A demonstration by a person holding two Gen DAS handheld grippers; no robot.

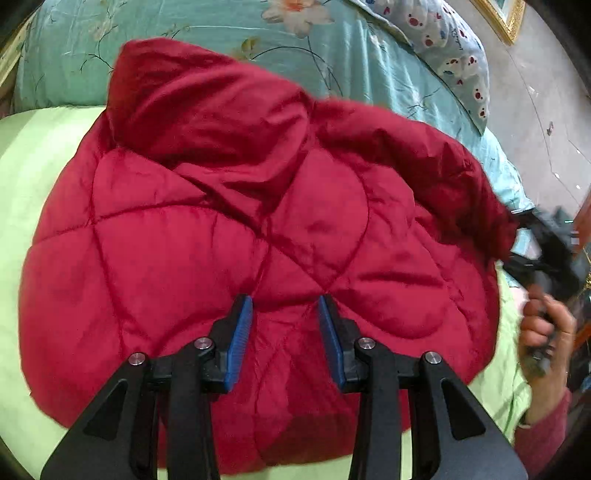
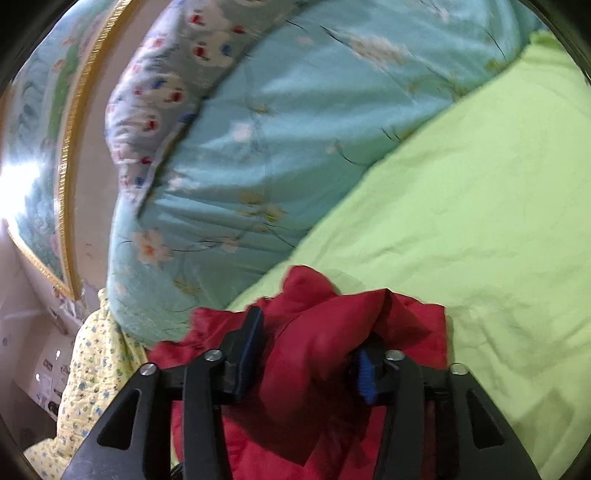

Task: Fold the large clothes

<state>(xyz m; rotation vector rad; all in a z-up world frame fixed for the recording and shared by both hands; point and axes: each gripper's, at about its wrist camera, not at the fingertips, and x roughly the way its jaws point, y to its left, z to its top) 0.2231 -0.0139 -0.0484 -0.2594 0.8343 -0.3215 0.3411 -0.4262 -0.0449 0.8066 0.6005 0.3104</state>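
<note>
One bed with a light green sheet [image 1: 33, 177] was the biggest thing. One blue flowered quilt [image 1: 229, 33] was piled at its far side, with one bear-print pillow [image 1: 454, 48] beside it. One red puffy jacket [image 1: 229, 229] lay spread on the sheet. There were two tools. The left tool [image 1: 285, 314] hung open over the jacket, gripping nothing. The right tool [image 2: 310, 354] had a bunch of red jacket cloth between its half-open fingers.
</note>
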